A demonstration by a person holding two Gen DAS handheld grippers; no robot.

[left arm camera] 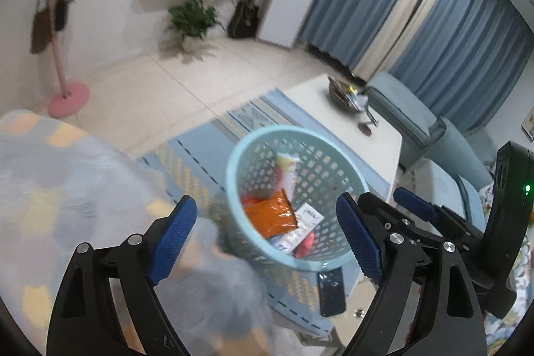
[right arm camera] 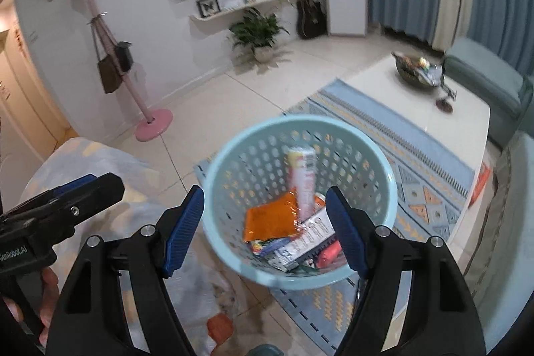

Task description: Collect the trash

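The basket [right arm camera: 300, 199], a pale blue perforated tub, stands on the patterned rug [right arm camera: 417, 162] and serves as the landmark here; it already holds the trash. Inside it lie an orange packet [right arm camera: 270, 219] toward the left, a tall white-and-pink wrapper [right arm camera: 302, 175] leaning upright against the far wall, a white printed wrapper [right arm camera: 310, 232] across the bottom, and a red piece [right arm camera: 328, 252] at the near right; several smaller scraps sit under these, too jumbled to tell apart.

The right gripper [right arm camera: 265, 232] hangs above the basket's near rim with its blue pads spread wide, one on either side of the opening; nothing is between them. The left gripper [left arm camera: 267, 236] hangs likewise over the near rim, its jaws spread wide and empty; the left wrist view is blurred. In the left wrist view the right gripper shows just right of the basket; in the right wrist view the left gripper shows left of the basket, a hand [right arm camera: 46, 296] wrapped around its handle.

Just beside the basket's near side a dark phone [left arm camera: 330, 291] lies on the rug; beyond the basket to the right stands a white table [right arm camera: 467, 122] bearing a bowl [right arm camera: 414, 69]; left of the basket lies a soft grey-and-yellow cloth [left arm camera: 66, 189]; far behind the basket a plant [right arm camera: 258, 29] stands by the wall.
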